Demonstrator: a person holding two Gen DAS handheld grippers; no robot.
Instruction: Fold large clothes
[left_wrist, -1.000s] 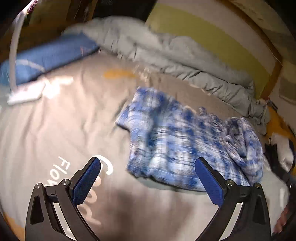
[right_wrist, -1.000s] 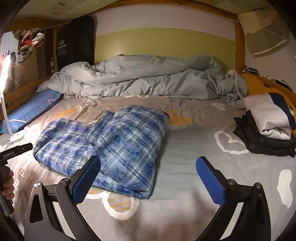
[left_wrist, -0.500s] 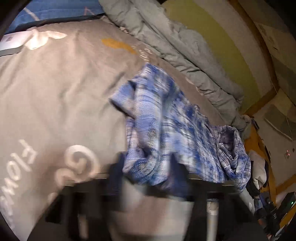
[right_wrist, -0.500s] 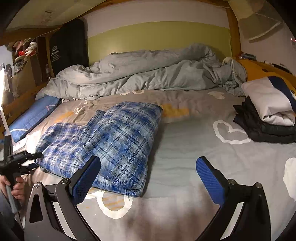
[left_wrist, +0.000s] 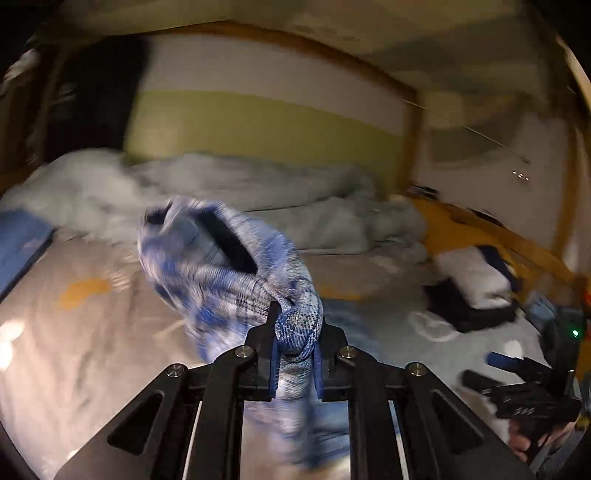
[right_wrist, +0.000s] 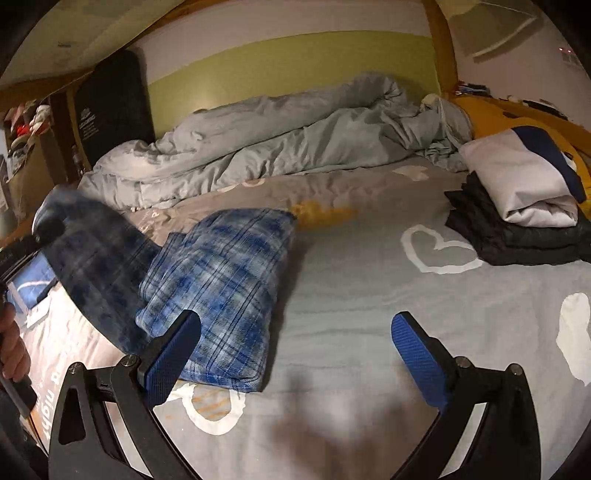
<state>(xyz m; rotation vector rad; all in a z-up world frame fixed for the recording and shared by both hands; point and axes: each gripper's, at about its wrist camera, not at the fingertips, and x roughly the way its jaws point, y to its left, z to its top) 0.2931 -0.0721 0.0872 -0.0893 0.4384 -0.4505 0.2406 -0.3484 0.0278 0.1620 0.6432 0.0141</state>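
A blue plaid garment lies partly folded on the grey bed sheet, left of centre. My left gripper is shut on one end of the plaid garment and holds that end lifted off the bed; in the right wrist view the lifted part is blurred at the left. My right gripper is open and empty, low over the sheet in front of the garment. In the left wrist view it shows at the far right.
A crumpled grey duvet runs along the back wall. A stack of folded clothes, white on black, sits at the right edge of the bed. A blue pillow lies at the far left.
My left gripper has gone down to the plaid garment, shut on its near end and lifted it up and toward the right. My right gripper has stayed open and tilted slightly.
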